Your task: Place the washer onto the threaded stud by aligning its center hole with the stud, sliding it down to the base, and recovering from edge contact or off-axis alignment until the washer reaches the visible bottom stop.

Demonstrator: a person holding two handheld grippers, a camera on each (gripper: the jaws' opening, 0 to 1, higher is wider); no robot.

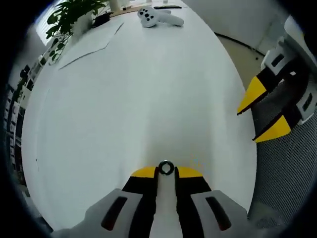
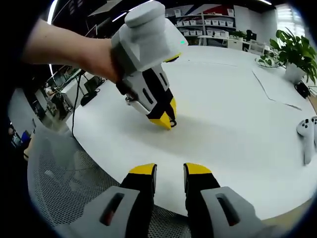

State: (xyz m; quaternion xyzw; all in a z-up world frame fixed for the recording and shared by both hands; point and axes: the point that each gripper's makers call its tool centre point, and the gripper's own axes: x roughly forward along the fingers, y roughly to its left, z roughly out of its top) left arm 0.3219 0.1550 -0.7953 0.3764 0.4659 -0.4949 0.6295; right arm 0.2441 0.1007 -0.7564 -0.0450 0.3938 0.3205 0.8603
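In the left gripper view, the left gripper (image 1: 166, 172) is seen low in the picture, with its yellow tips nearly closed; a small metal washer (image 1: 166, 167) is pinched between the tips and is held on edge, so that its round hole can be seen; the gripper is held just above a wide white table (image 1: 124, 99); off to the right, past the table's edge, the right gripper (image 1: 262, 115) is seen with its two yellow tips spread apart and nothing between them; under it a grey mesh seat (image 1: 287, 178) is seen; at the far end of the table a white game controller (image 1: 158, 17) is lying, and a green plant (image 1: 74, 12) is standing in the far corner

In the right gripper view, the right gripper (image 2: 170, 171) is held at the near rim of the table (image 2: 223, 124), with its tips a little apart and nothing held; the mesh seat (image 2: 64, 183) is seen below it; further on, the left gripper (image 2: 166, 119) is tilted down toward the table top, and it is gripped from above by a person's hand (image 2: 99, 59), with the bare arm stretched in from the left; the washer (image 2: 172, 122) is seen as a small dark ring at the closed tips; at the right edge the controller (image 2: 308, 131) is lying, and the plant (image 2: 294, 49) is standing behind it; far shelves (image 2: 198, 22) with boxes are seen at the back
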